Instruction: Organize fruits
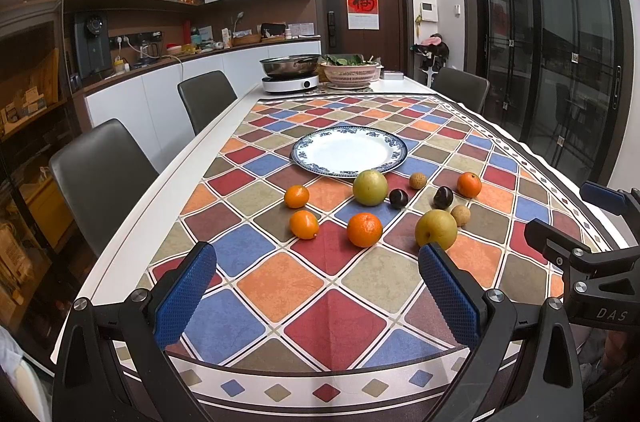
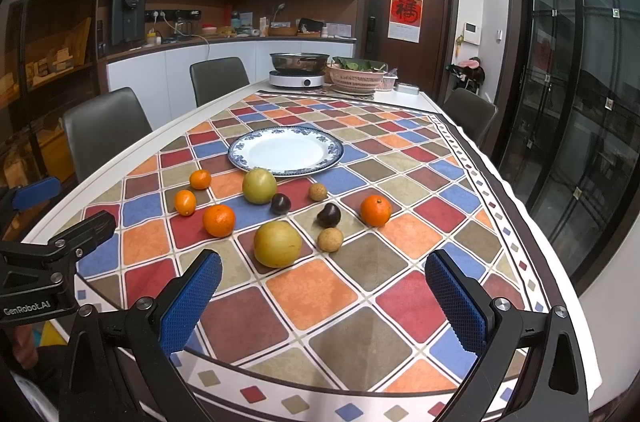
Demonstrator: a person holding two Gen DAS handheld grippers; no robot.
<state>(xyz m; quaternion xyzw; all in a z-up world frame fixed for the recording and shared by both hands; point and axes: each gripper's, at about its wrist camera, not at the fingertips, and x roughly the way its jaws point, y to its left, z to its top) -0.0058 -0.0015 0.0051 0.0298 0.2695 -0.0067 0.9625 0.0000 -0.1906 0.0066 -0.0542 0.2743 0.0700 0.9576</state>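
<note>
Ten fruits [image 2: 277, 243] lie loose on the desk [image 1: 168, 190], none yet sorted. Nearest, left gripper [image 1: 316, 296] and right gripper [image 2: 323, 300] hover with jaws wide, holding nothing. Beyond the fruits, the plate [image 2: 240, 152] stands bare; all placement remains.

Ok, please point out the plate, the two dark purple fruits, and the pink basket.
plate [image 2: 240, 158], right wrist view, blue patterned rim.
nearer dark purple fruit [image 2: 329, 215], right wrist view, centre.
farther dark purple fruit [image 2: 280, 204], right wrist view, centre.
pink basket [image 2: 356, 79], right wrist view, slotted wall.
</note>
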